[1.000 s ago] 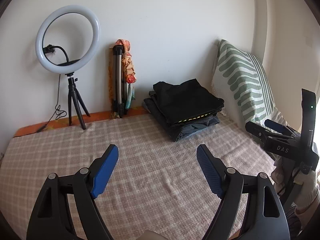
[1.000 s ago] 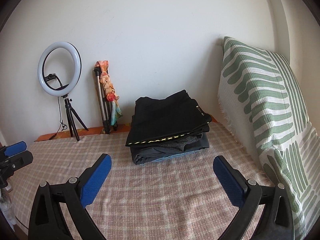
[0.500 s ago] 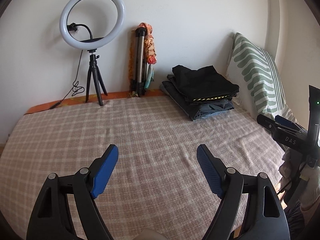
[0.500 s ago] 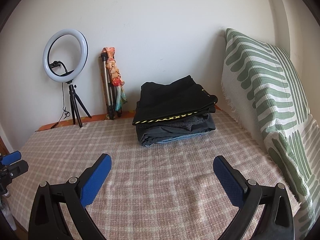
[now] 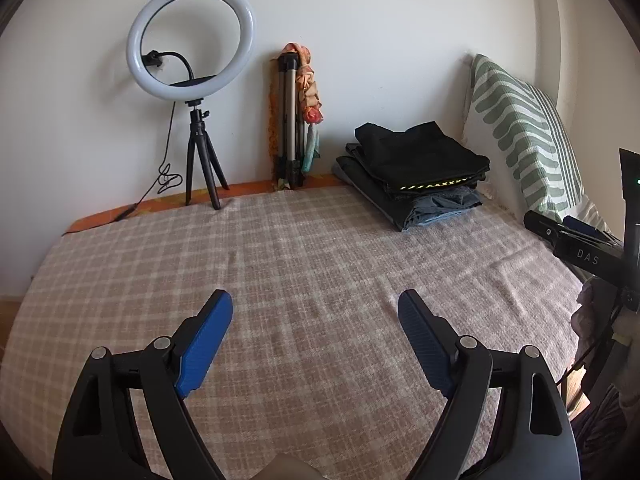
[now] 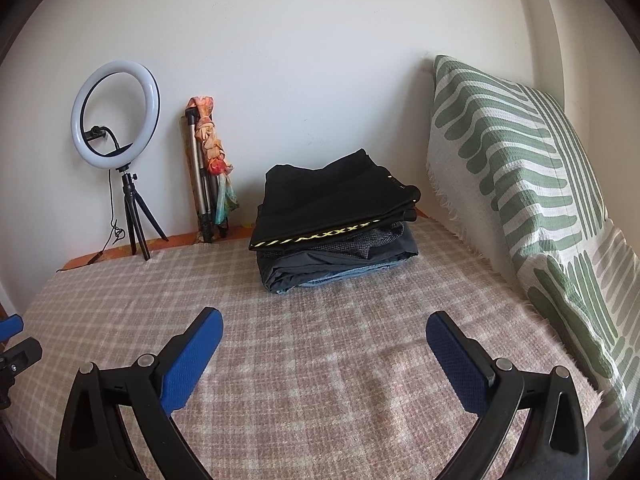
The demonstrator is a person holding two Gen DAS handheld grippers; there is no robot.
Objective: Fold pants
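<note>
1 clothes stack [image 6: 334,236], 1 pillow [image 6: 520,184], 1 ring light [image 5: 191,40], 2 tripods [image 5: 289,120].

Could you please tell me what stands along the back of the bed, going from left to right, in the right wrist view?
Ring light on its small tripod → folded tripod with a scarf draped on it → stack of folded clothes → green-patterned pillow.

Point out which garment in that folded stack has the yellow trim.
The black one on top of the stack: a yellow patterned strip runs along its front edge. The dark grey and blue pieces beneath it show no yellow.
</note>
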